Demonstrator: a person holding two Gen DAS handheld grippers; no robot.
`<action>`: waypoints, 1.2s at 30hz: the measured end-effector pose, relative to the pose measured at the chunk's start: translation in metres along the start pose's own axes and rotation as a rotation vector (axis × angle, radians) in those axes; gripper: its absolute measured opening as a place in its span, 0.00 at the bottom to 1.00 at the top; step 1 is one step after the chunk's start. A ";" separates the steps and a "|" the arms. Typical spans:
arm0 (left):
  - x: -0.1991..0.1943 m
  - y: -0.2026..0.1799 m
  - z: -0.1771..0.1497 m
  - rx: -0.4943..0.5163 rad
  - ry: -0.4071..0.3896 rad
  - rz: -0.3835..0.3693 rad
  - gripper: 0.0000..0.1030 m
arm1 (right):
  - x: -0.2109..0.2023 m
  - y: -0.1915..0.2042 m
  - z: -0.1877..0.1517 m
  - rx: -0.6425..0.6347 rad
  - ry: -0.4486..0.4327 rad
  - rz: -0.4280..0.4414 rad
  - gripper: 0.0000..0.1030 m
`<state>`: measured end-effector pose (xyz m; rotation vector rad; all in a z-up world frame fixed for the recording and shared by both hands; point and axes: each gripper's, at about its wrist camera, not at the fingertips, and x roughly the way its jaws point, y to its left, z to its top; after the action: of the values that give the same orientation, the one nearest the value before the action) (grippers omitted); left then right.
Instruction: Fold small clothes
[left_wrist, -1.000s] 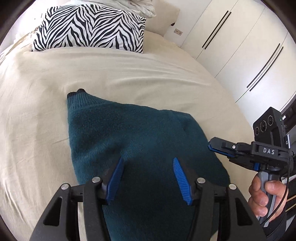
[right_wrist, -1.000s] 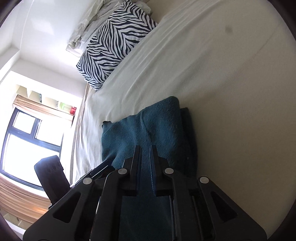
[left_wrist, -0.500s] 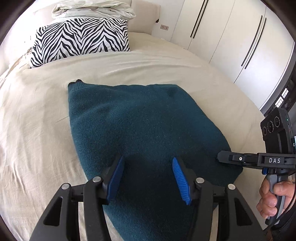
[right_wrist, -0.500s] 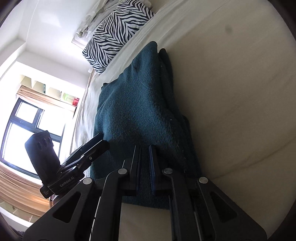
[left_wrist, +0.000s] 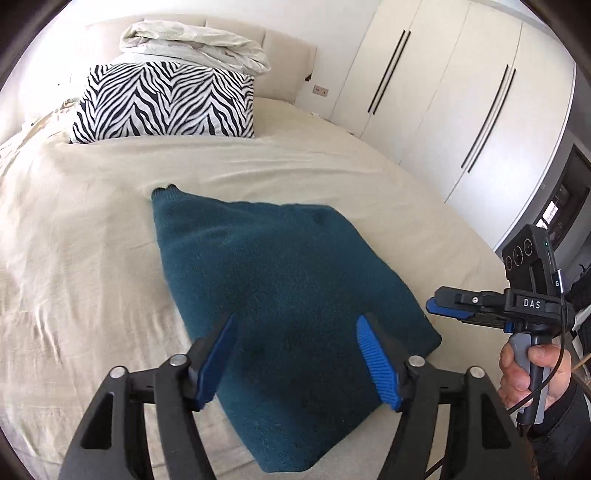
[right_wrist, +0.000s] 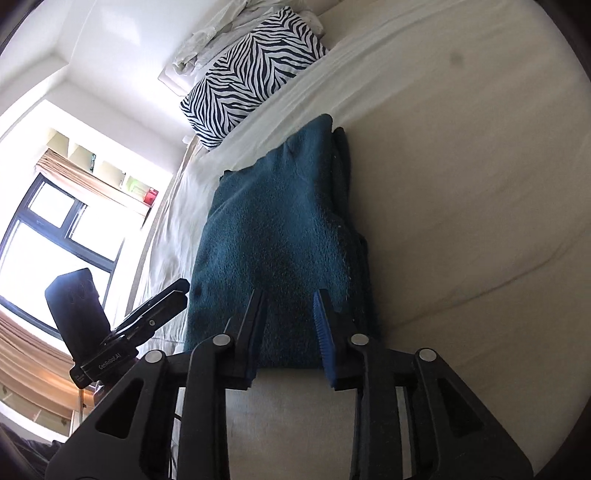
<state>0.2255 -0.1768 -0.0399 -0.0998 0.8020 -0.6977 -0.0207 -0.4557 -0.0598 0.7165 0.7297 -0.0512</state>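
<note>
A dark teal knit sweater (left_wrist: 280, 295) lies folded flat on the cream bed; it also shows in the right wrist view (right_wrist: 277, 236). My left gripper (left_wrist: 297, 354) is open and empty, hovering above the sweater's near part. My right gripper (right_wrist: 290, 321) is open and empty at the sweater's near edge, its blue pads apart above the fabric. The right gripper also shows in the left wrist view (left_wrist: 443, 306), held by a hand just off the sweater's right edge. The left gripper shows in the right wrist view (right_wrist: 162, 299) beside the sweater's left side.
A zebra-striped pillow (left_wrist: 166, 103) with a crumpled white duvet (left_wrist: 192, 44) on top sits at the head of the bed (left_wrist: 74, 258). White wardrobe doors (left_wrist: 461, 92) stand along the bed's right side. A bright window (right_wrist: 51, 229) is opposite them.
My right gripper was shut on the sweater, carried its edge over and laid it flat, then opened and let go. My left gripper stayed open and drew back a little.
</note>
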 end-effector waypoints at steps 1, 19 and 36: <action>0.000 0.012 0.004 -0.038 -0.007 -0.001 0.81 | -0.006 0.000 0.010 0.001 -0.038 -0.023 0.77; 0.095 0.091 0.012 -0.453 0.335 -0.209 0.68 | 0.130 -0.047 0.109 0.150 0.335 0.062 0.55; 0.020 0.055 0.035 -0.266 0.289 -0.042 0.40 | 0.108 0.068 0.085 -0.134 0.249 -0.191 0.20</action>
<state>0.2892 -0.1521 -0.0459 -0.2610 1.1715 -0.6502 0.1307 -0.4351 -0.0435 0.5282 1.0297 -0.0873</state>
